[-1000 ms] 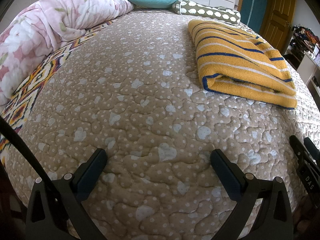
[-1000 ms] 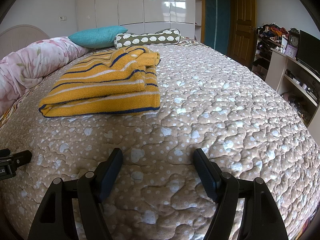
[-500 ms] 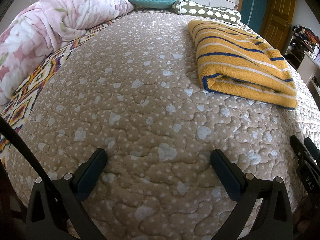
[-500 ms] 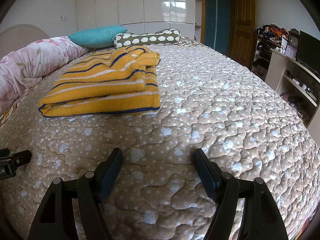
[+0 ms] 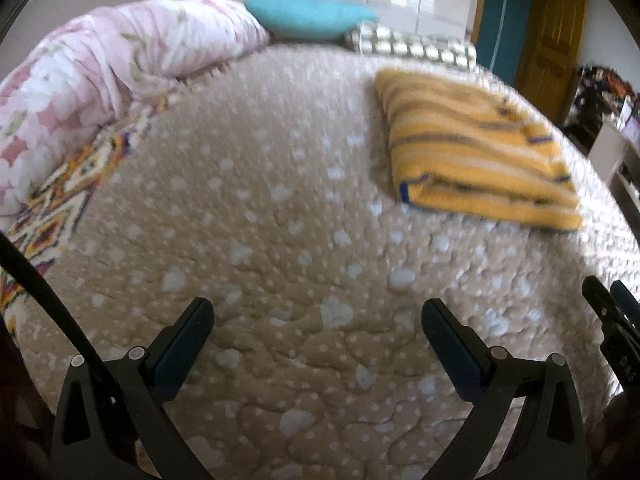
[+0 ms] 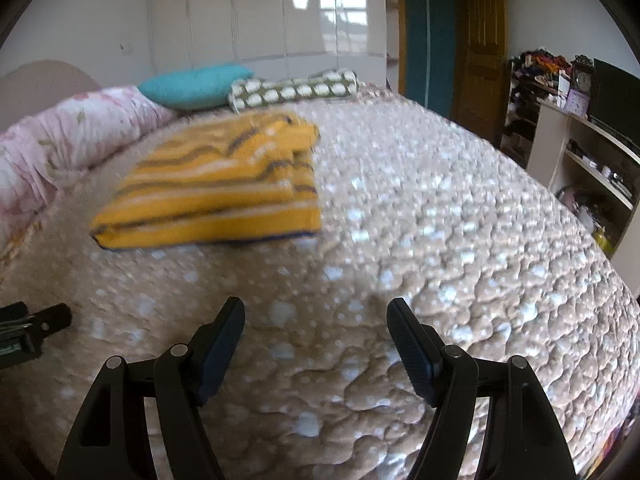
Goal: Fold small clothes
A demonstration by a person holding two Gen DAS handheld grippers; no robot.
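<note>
The yellow striped sweater (image 6: 216,184) lies folded into a thick rectangle on the bed (image 6: 440,240), flat on the beige quilted cover with its pale dots and heart shapes. It sits toward the head end of the bed, just short of the pillows, its folded edge with a dark blue trim facing the near edge. In the left wrist view the same sweater (image 5: 476,152) lies to the right and well ahead of the gripper. Both pictures are blurred, so the finer knit detail is not readable.

The left gripper (image 5: 316,320) hangs over bare quilt near the foot edge of the bed, its jaws spread wide with nothing between them. The right gripper (image 6: 316,316) is likewise spread and empty, over the quilt and well apart from the sweater. Each gripper shows at the margin of the other's view.

At the head end lie a teal pillow (image 6: 192,86) and a green bolster with white spots (image 6: 292,90). A pink floral duvet (image 5: 100,80) is bunched along the left side edge of the bed. Beyond the far side stand a white glossy wardrobe (image 6: 280,12), a wooden door (image 6: 480,52) and shelves (image 6: 580,152) with clutter.
</note>
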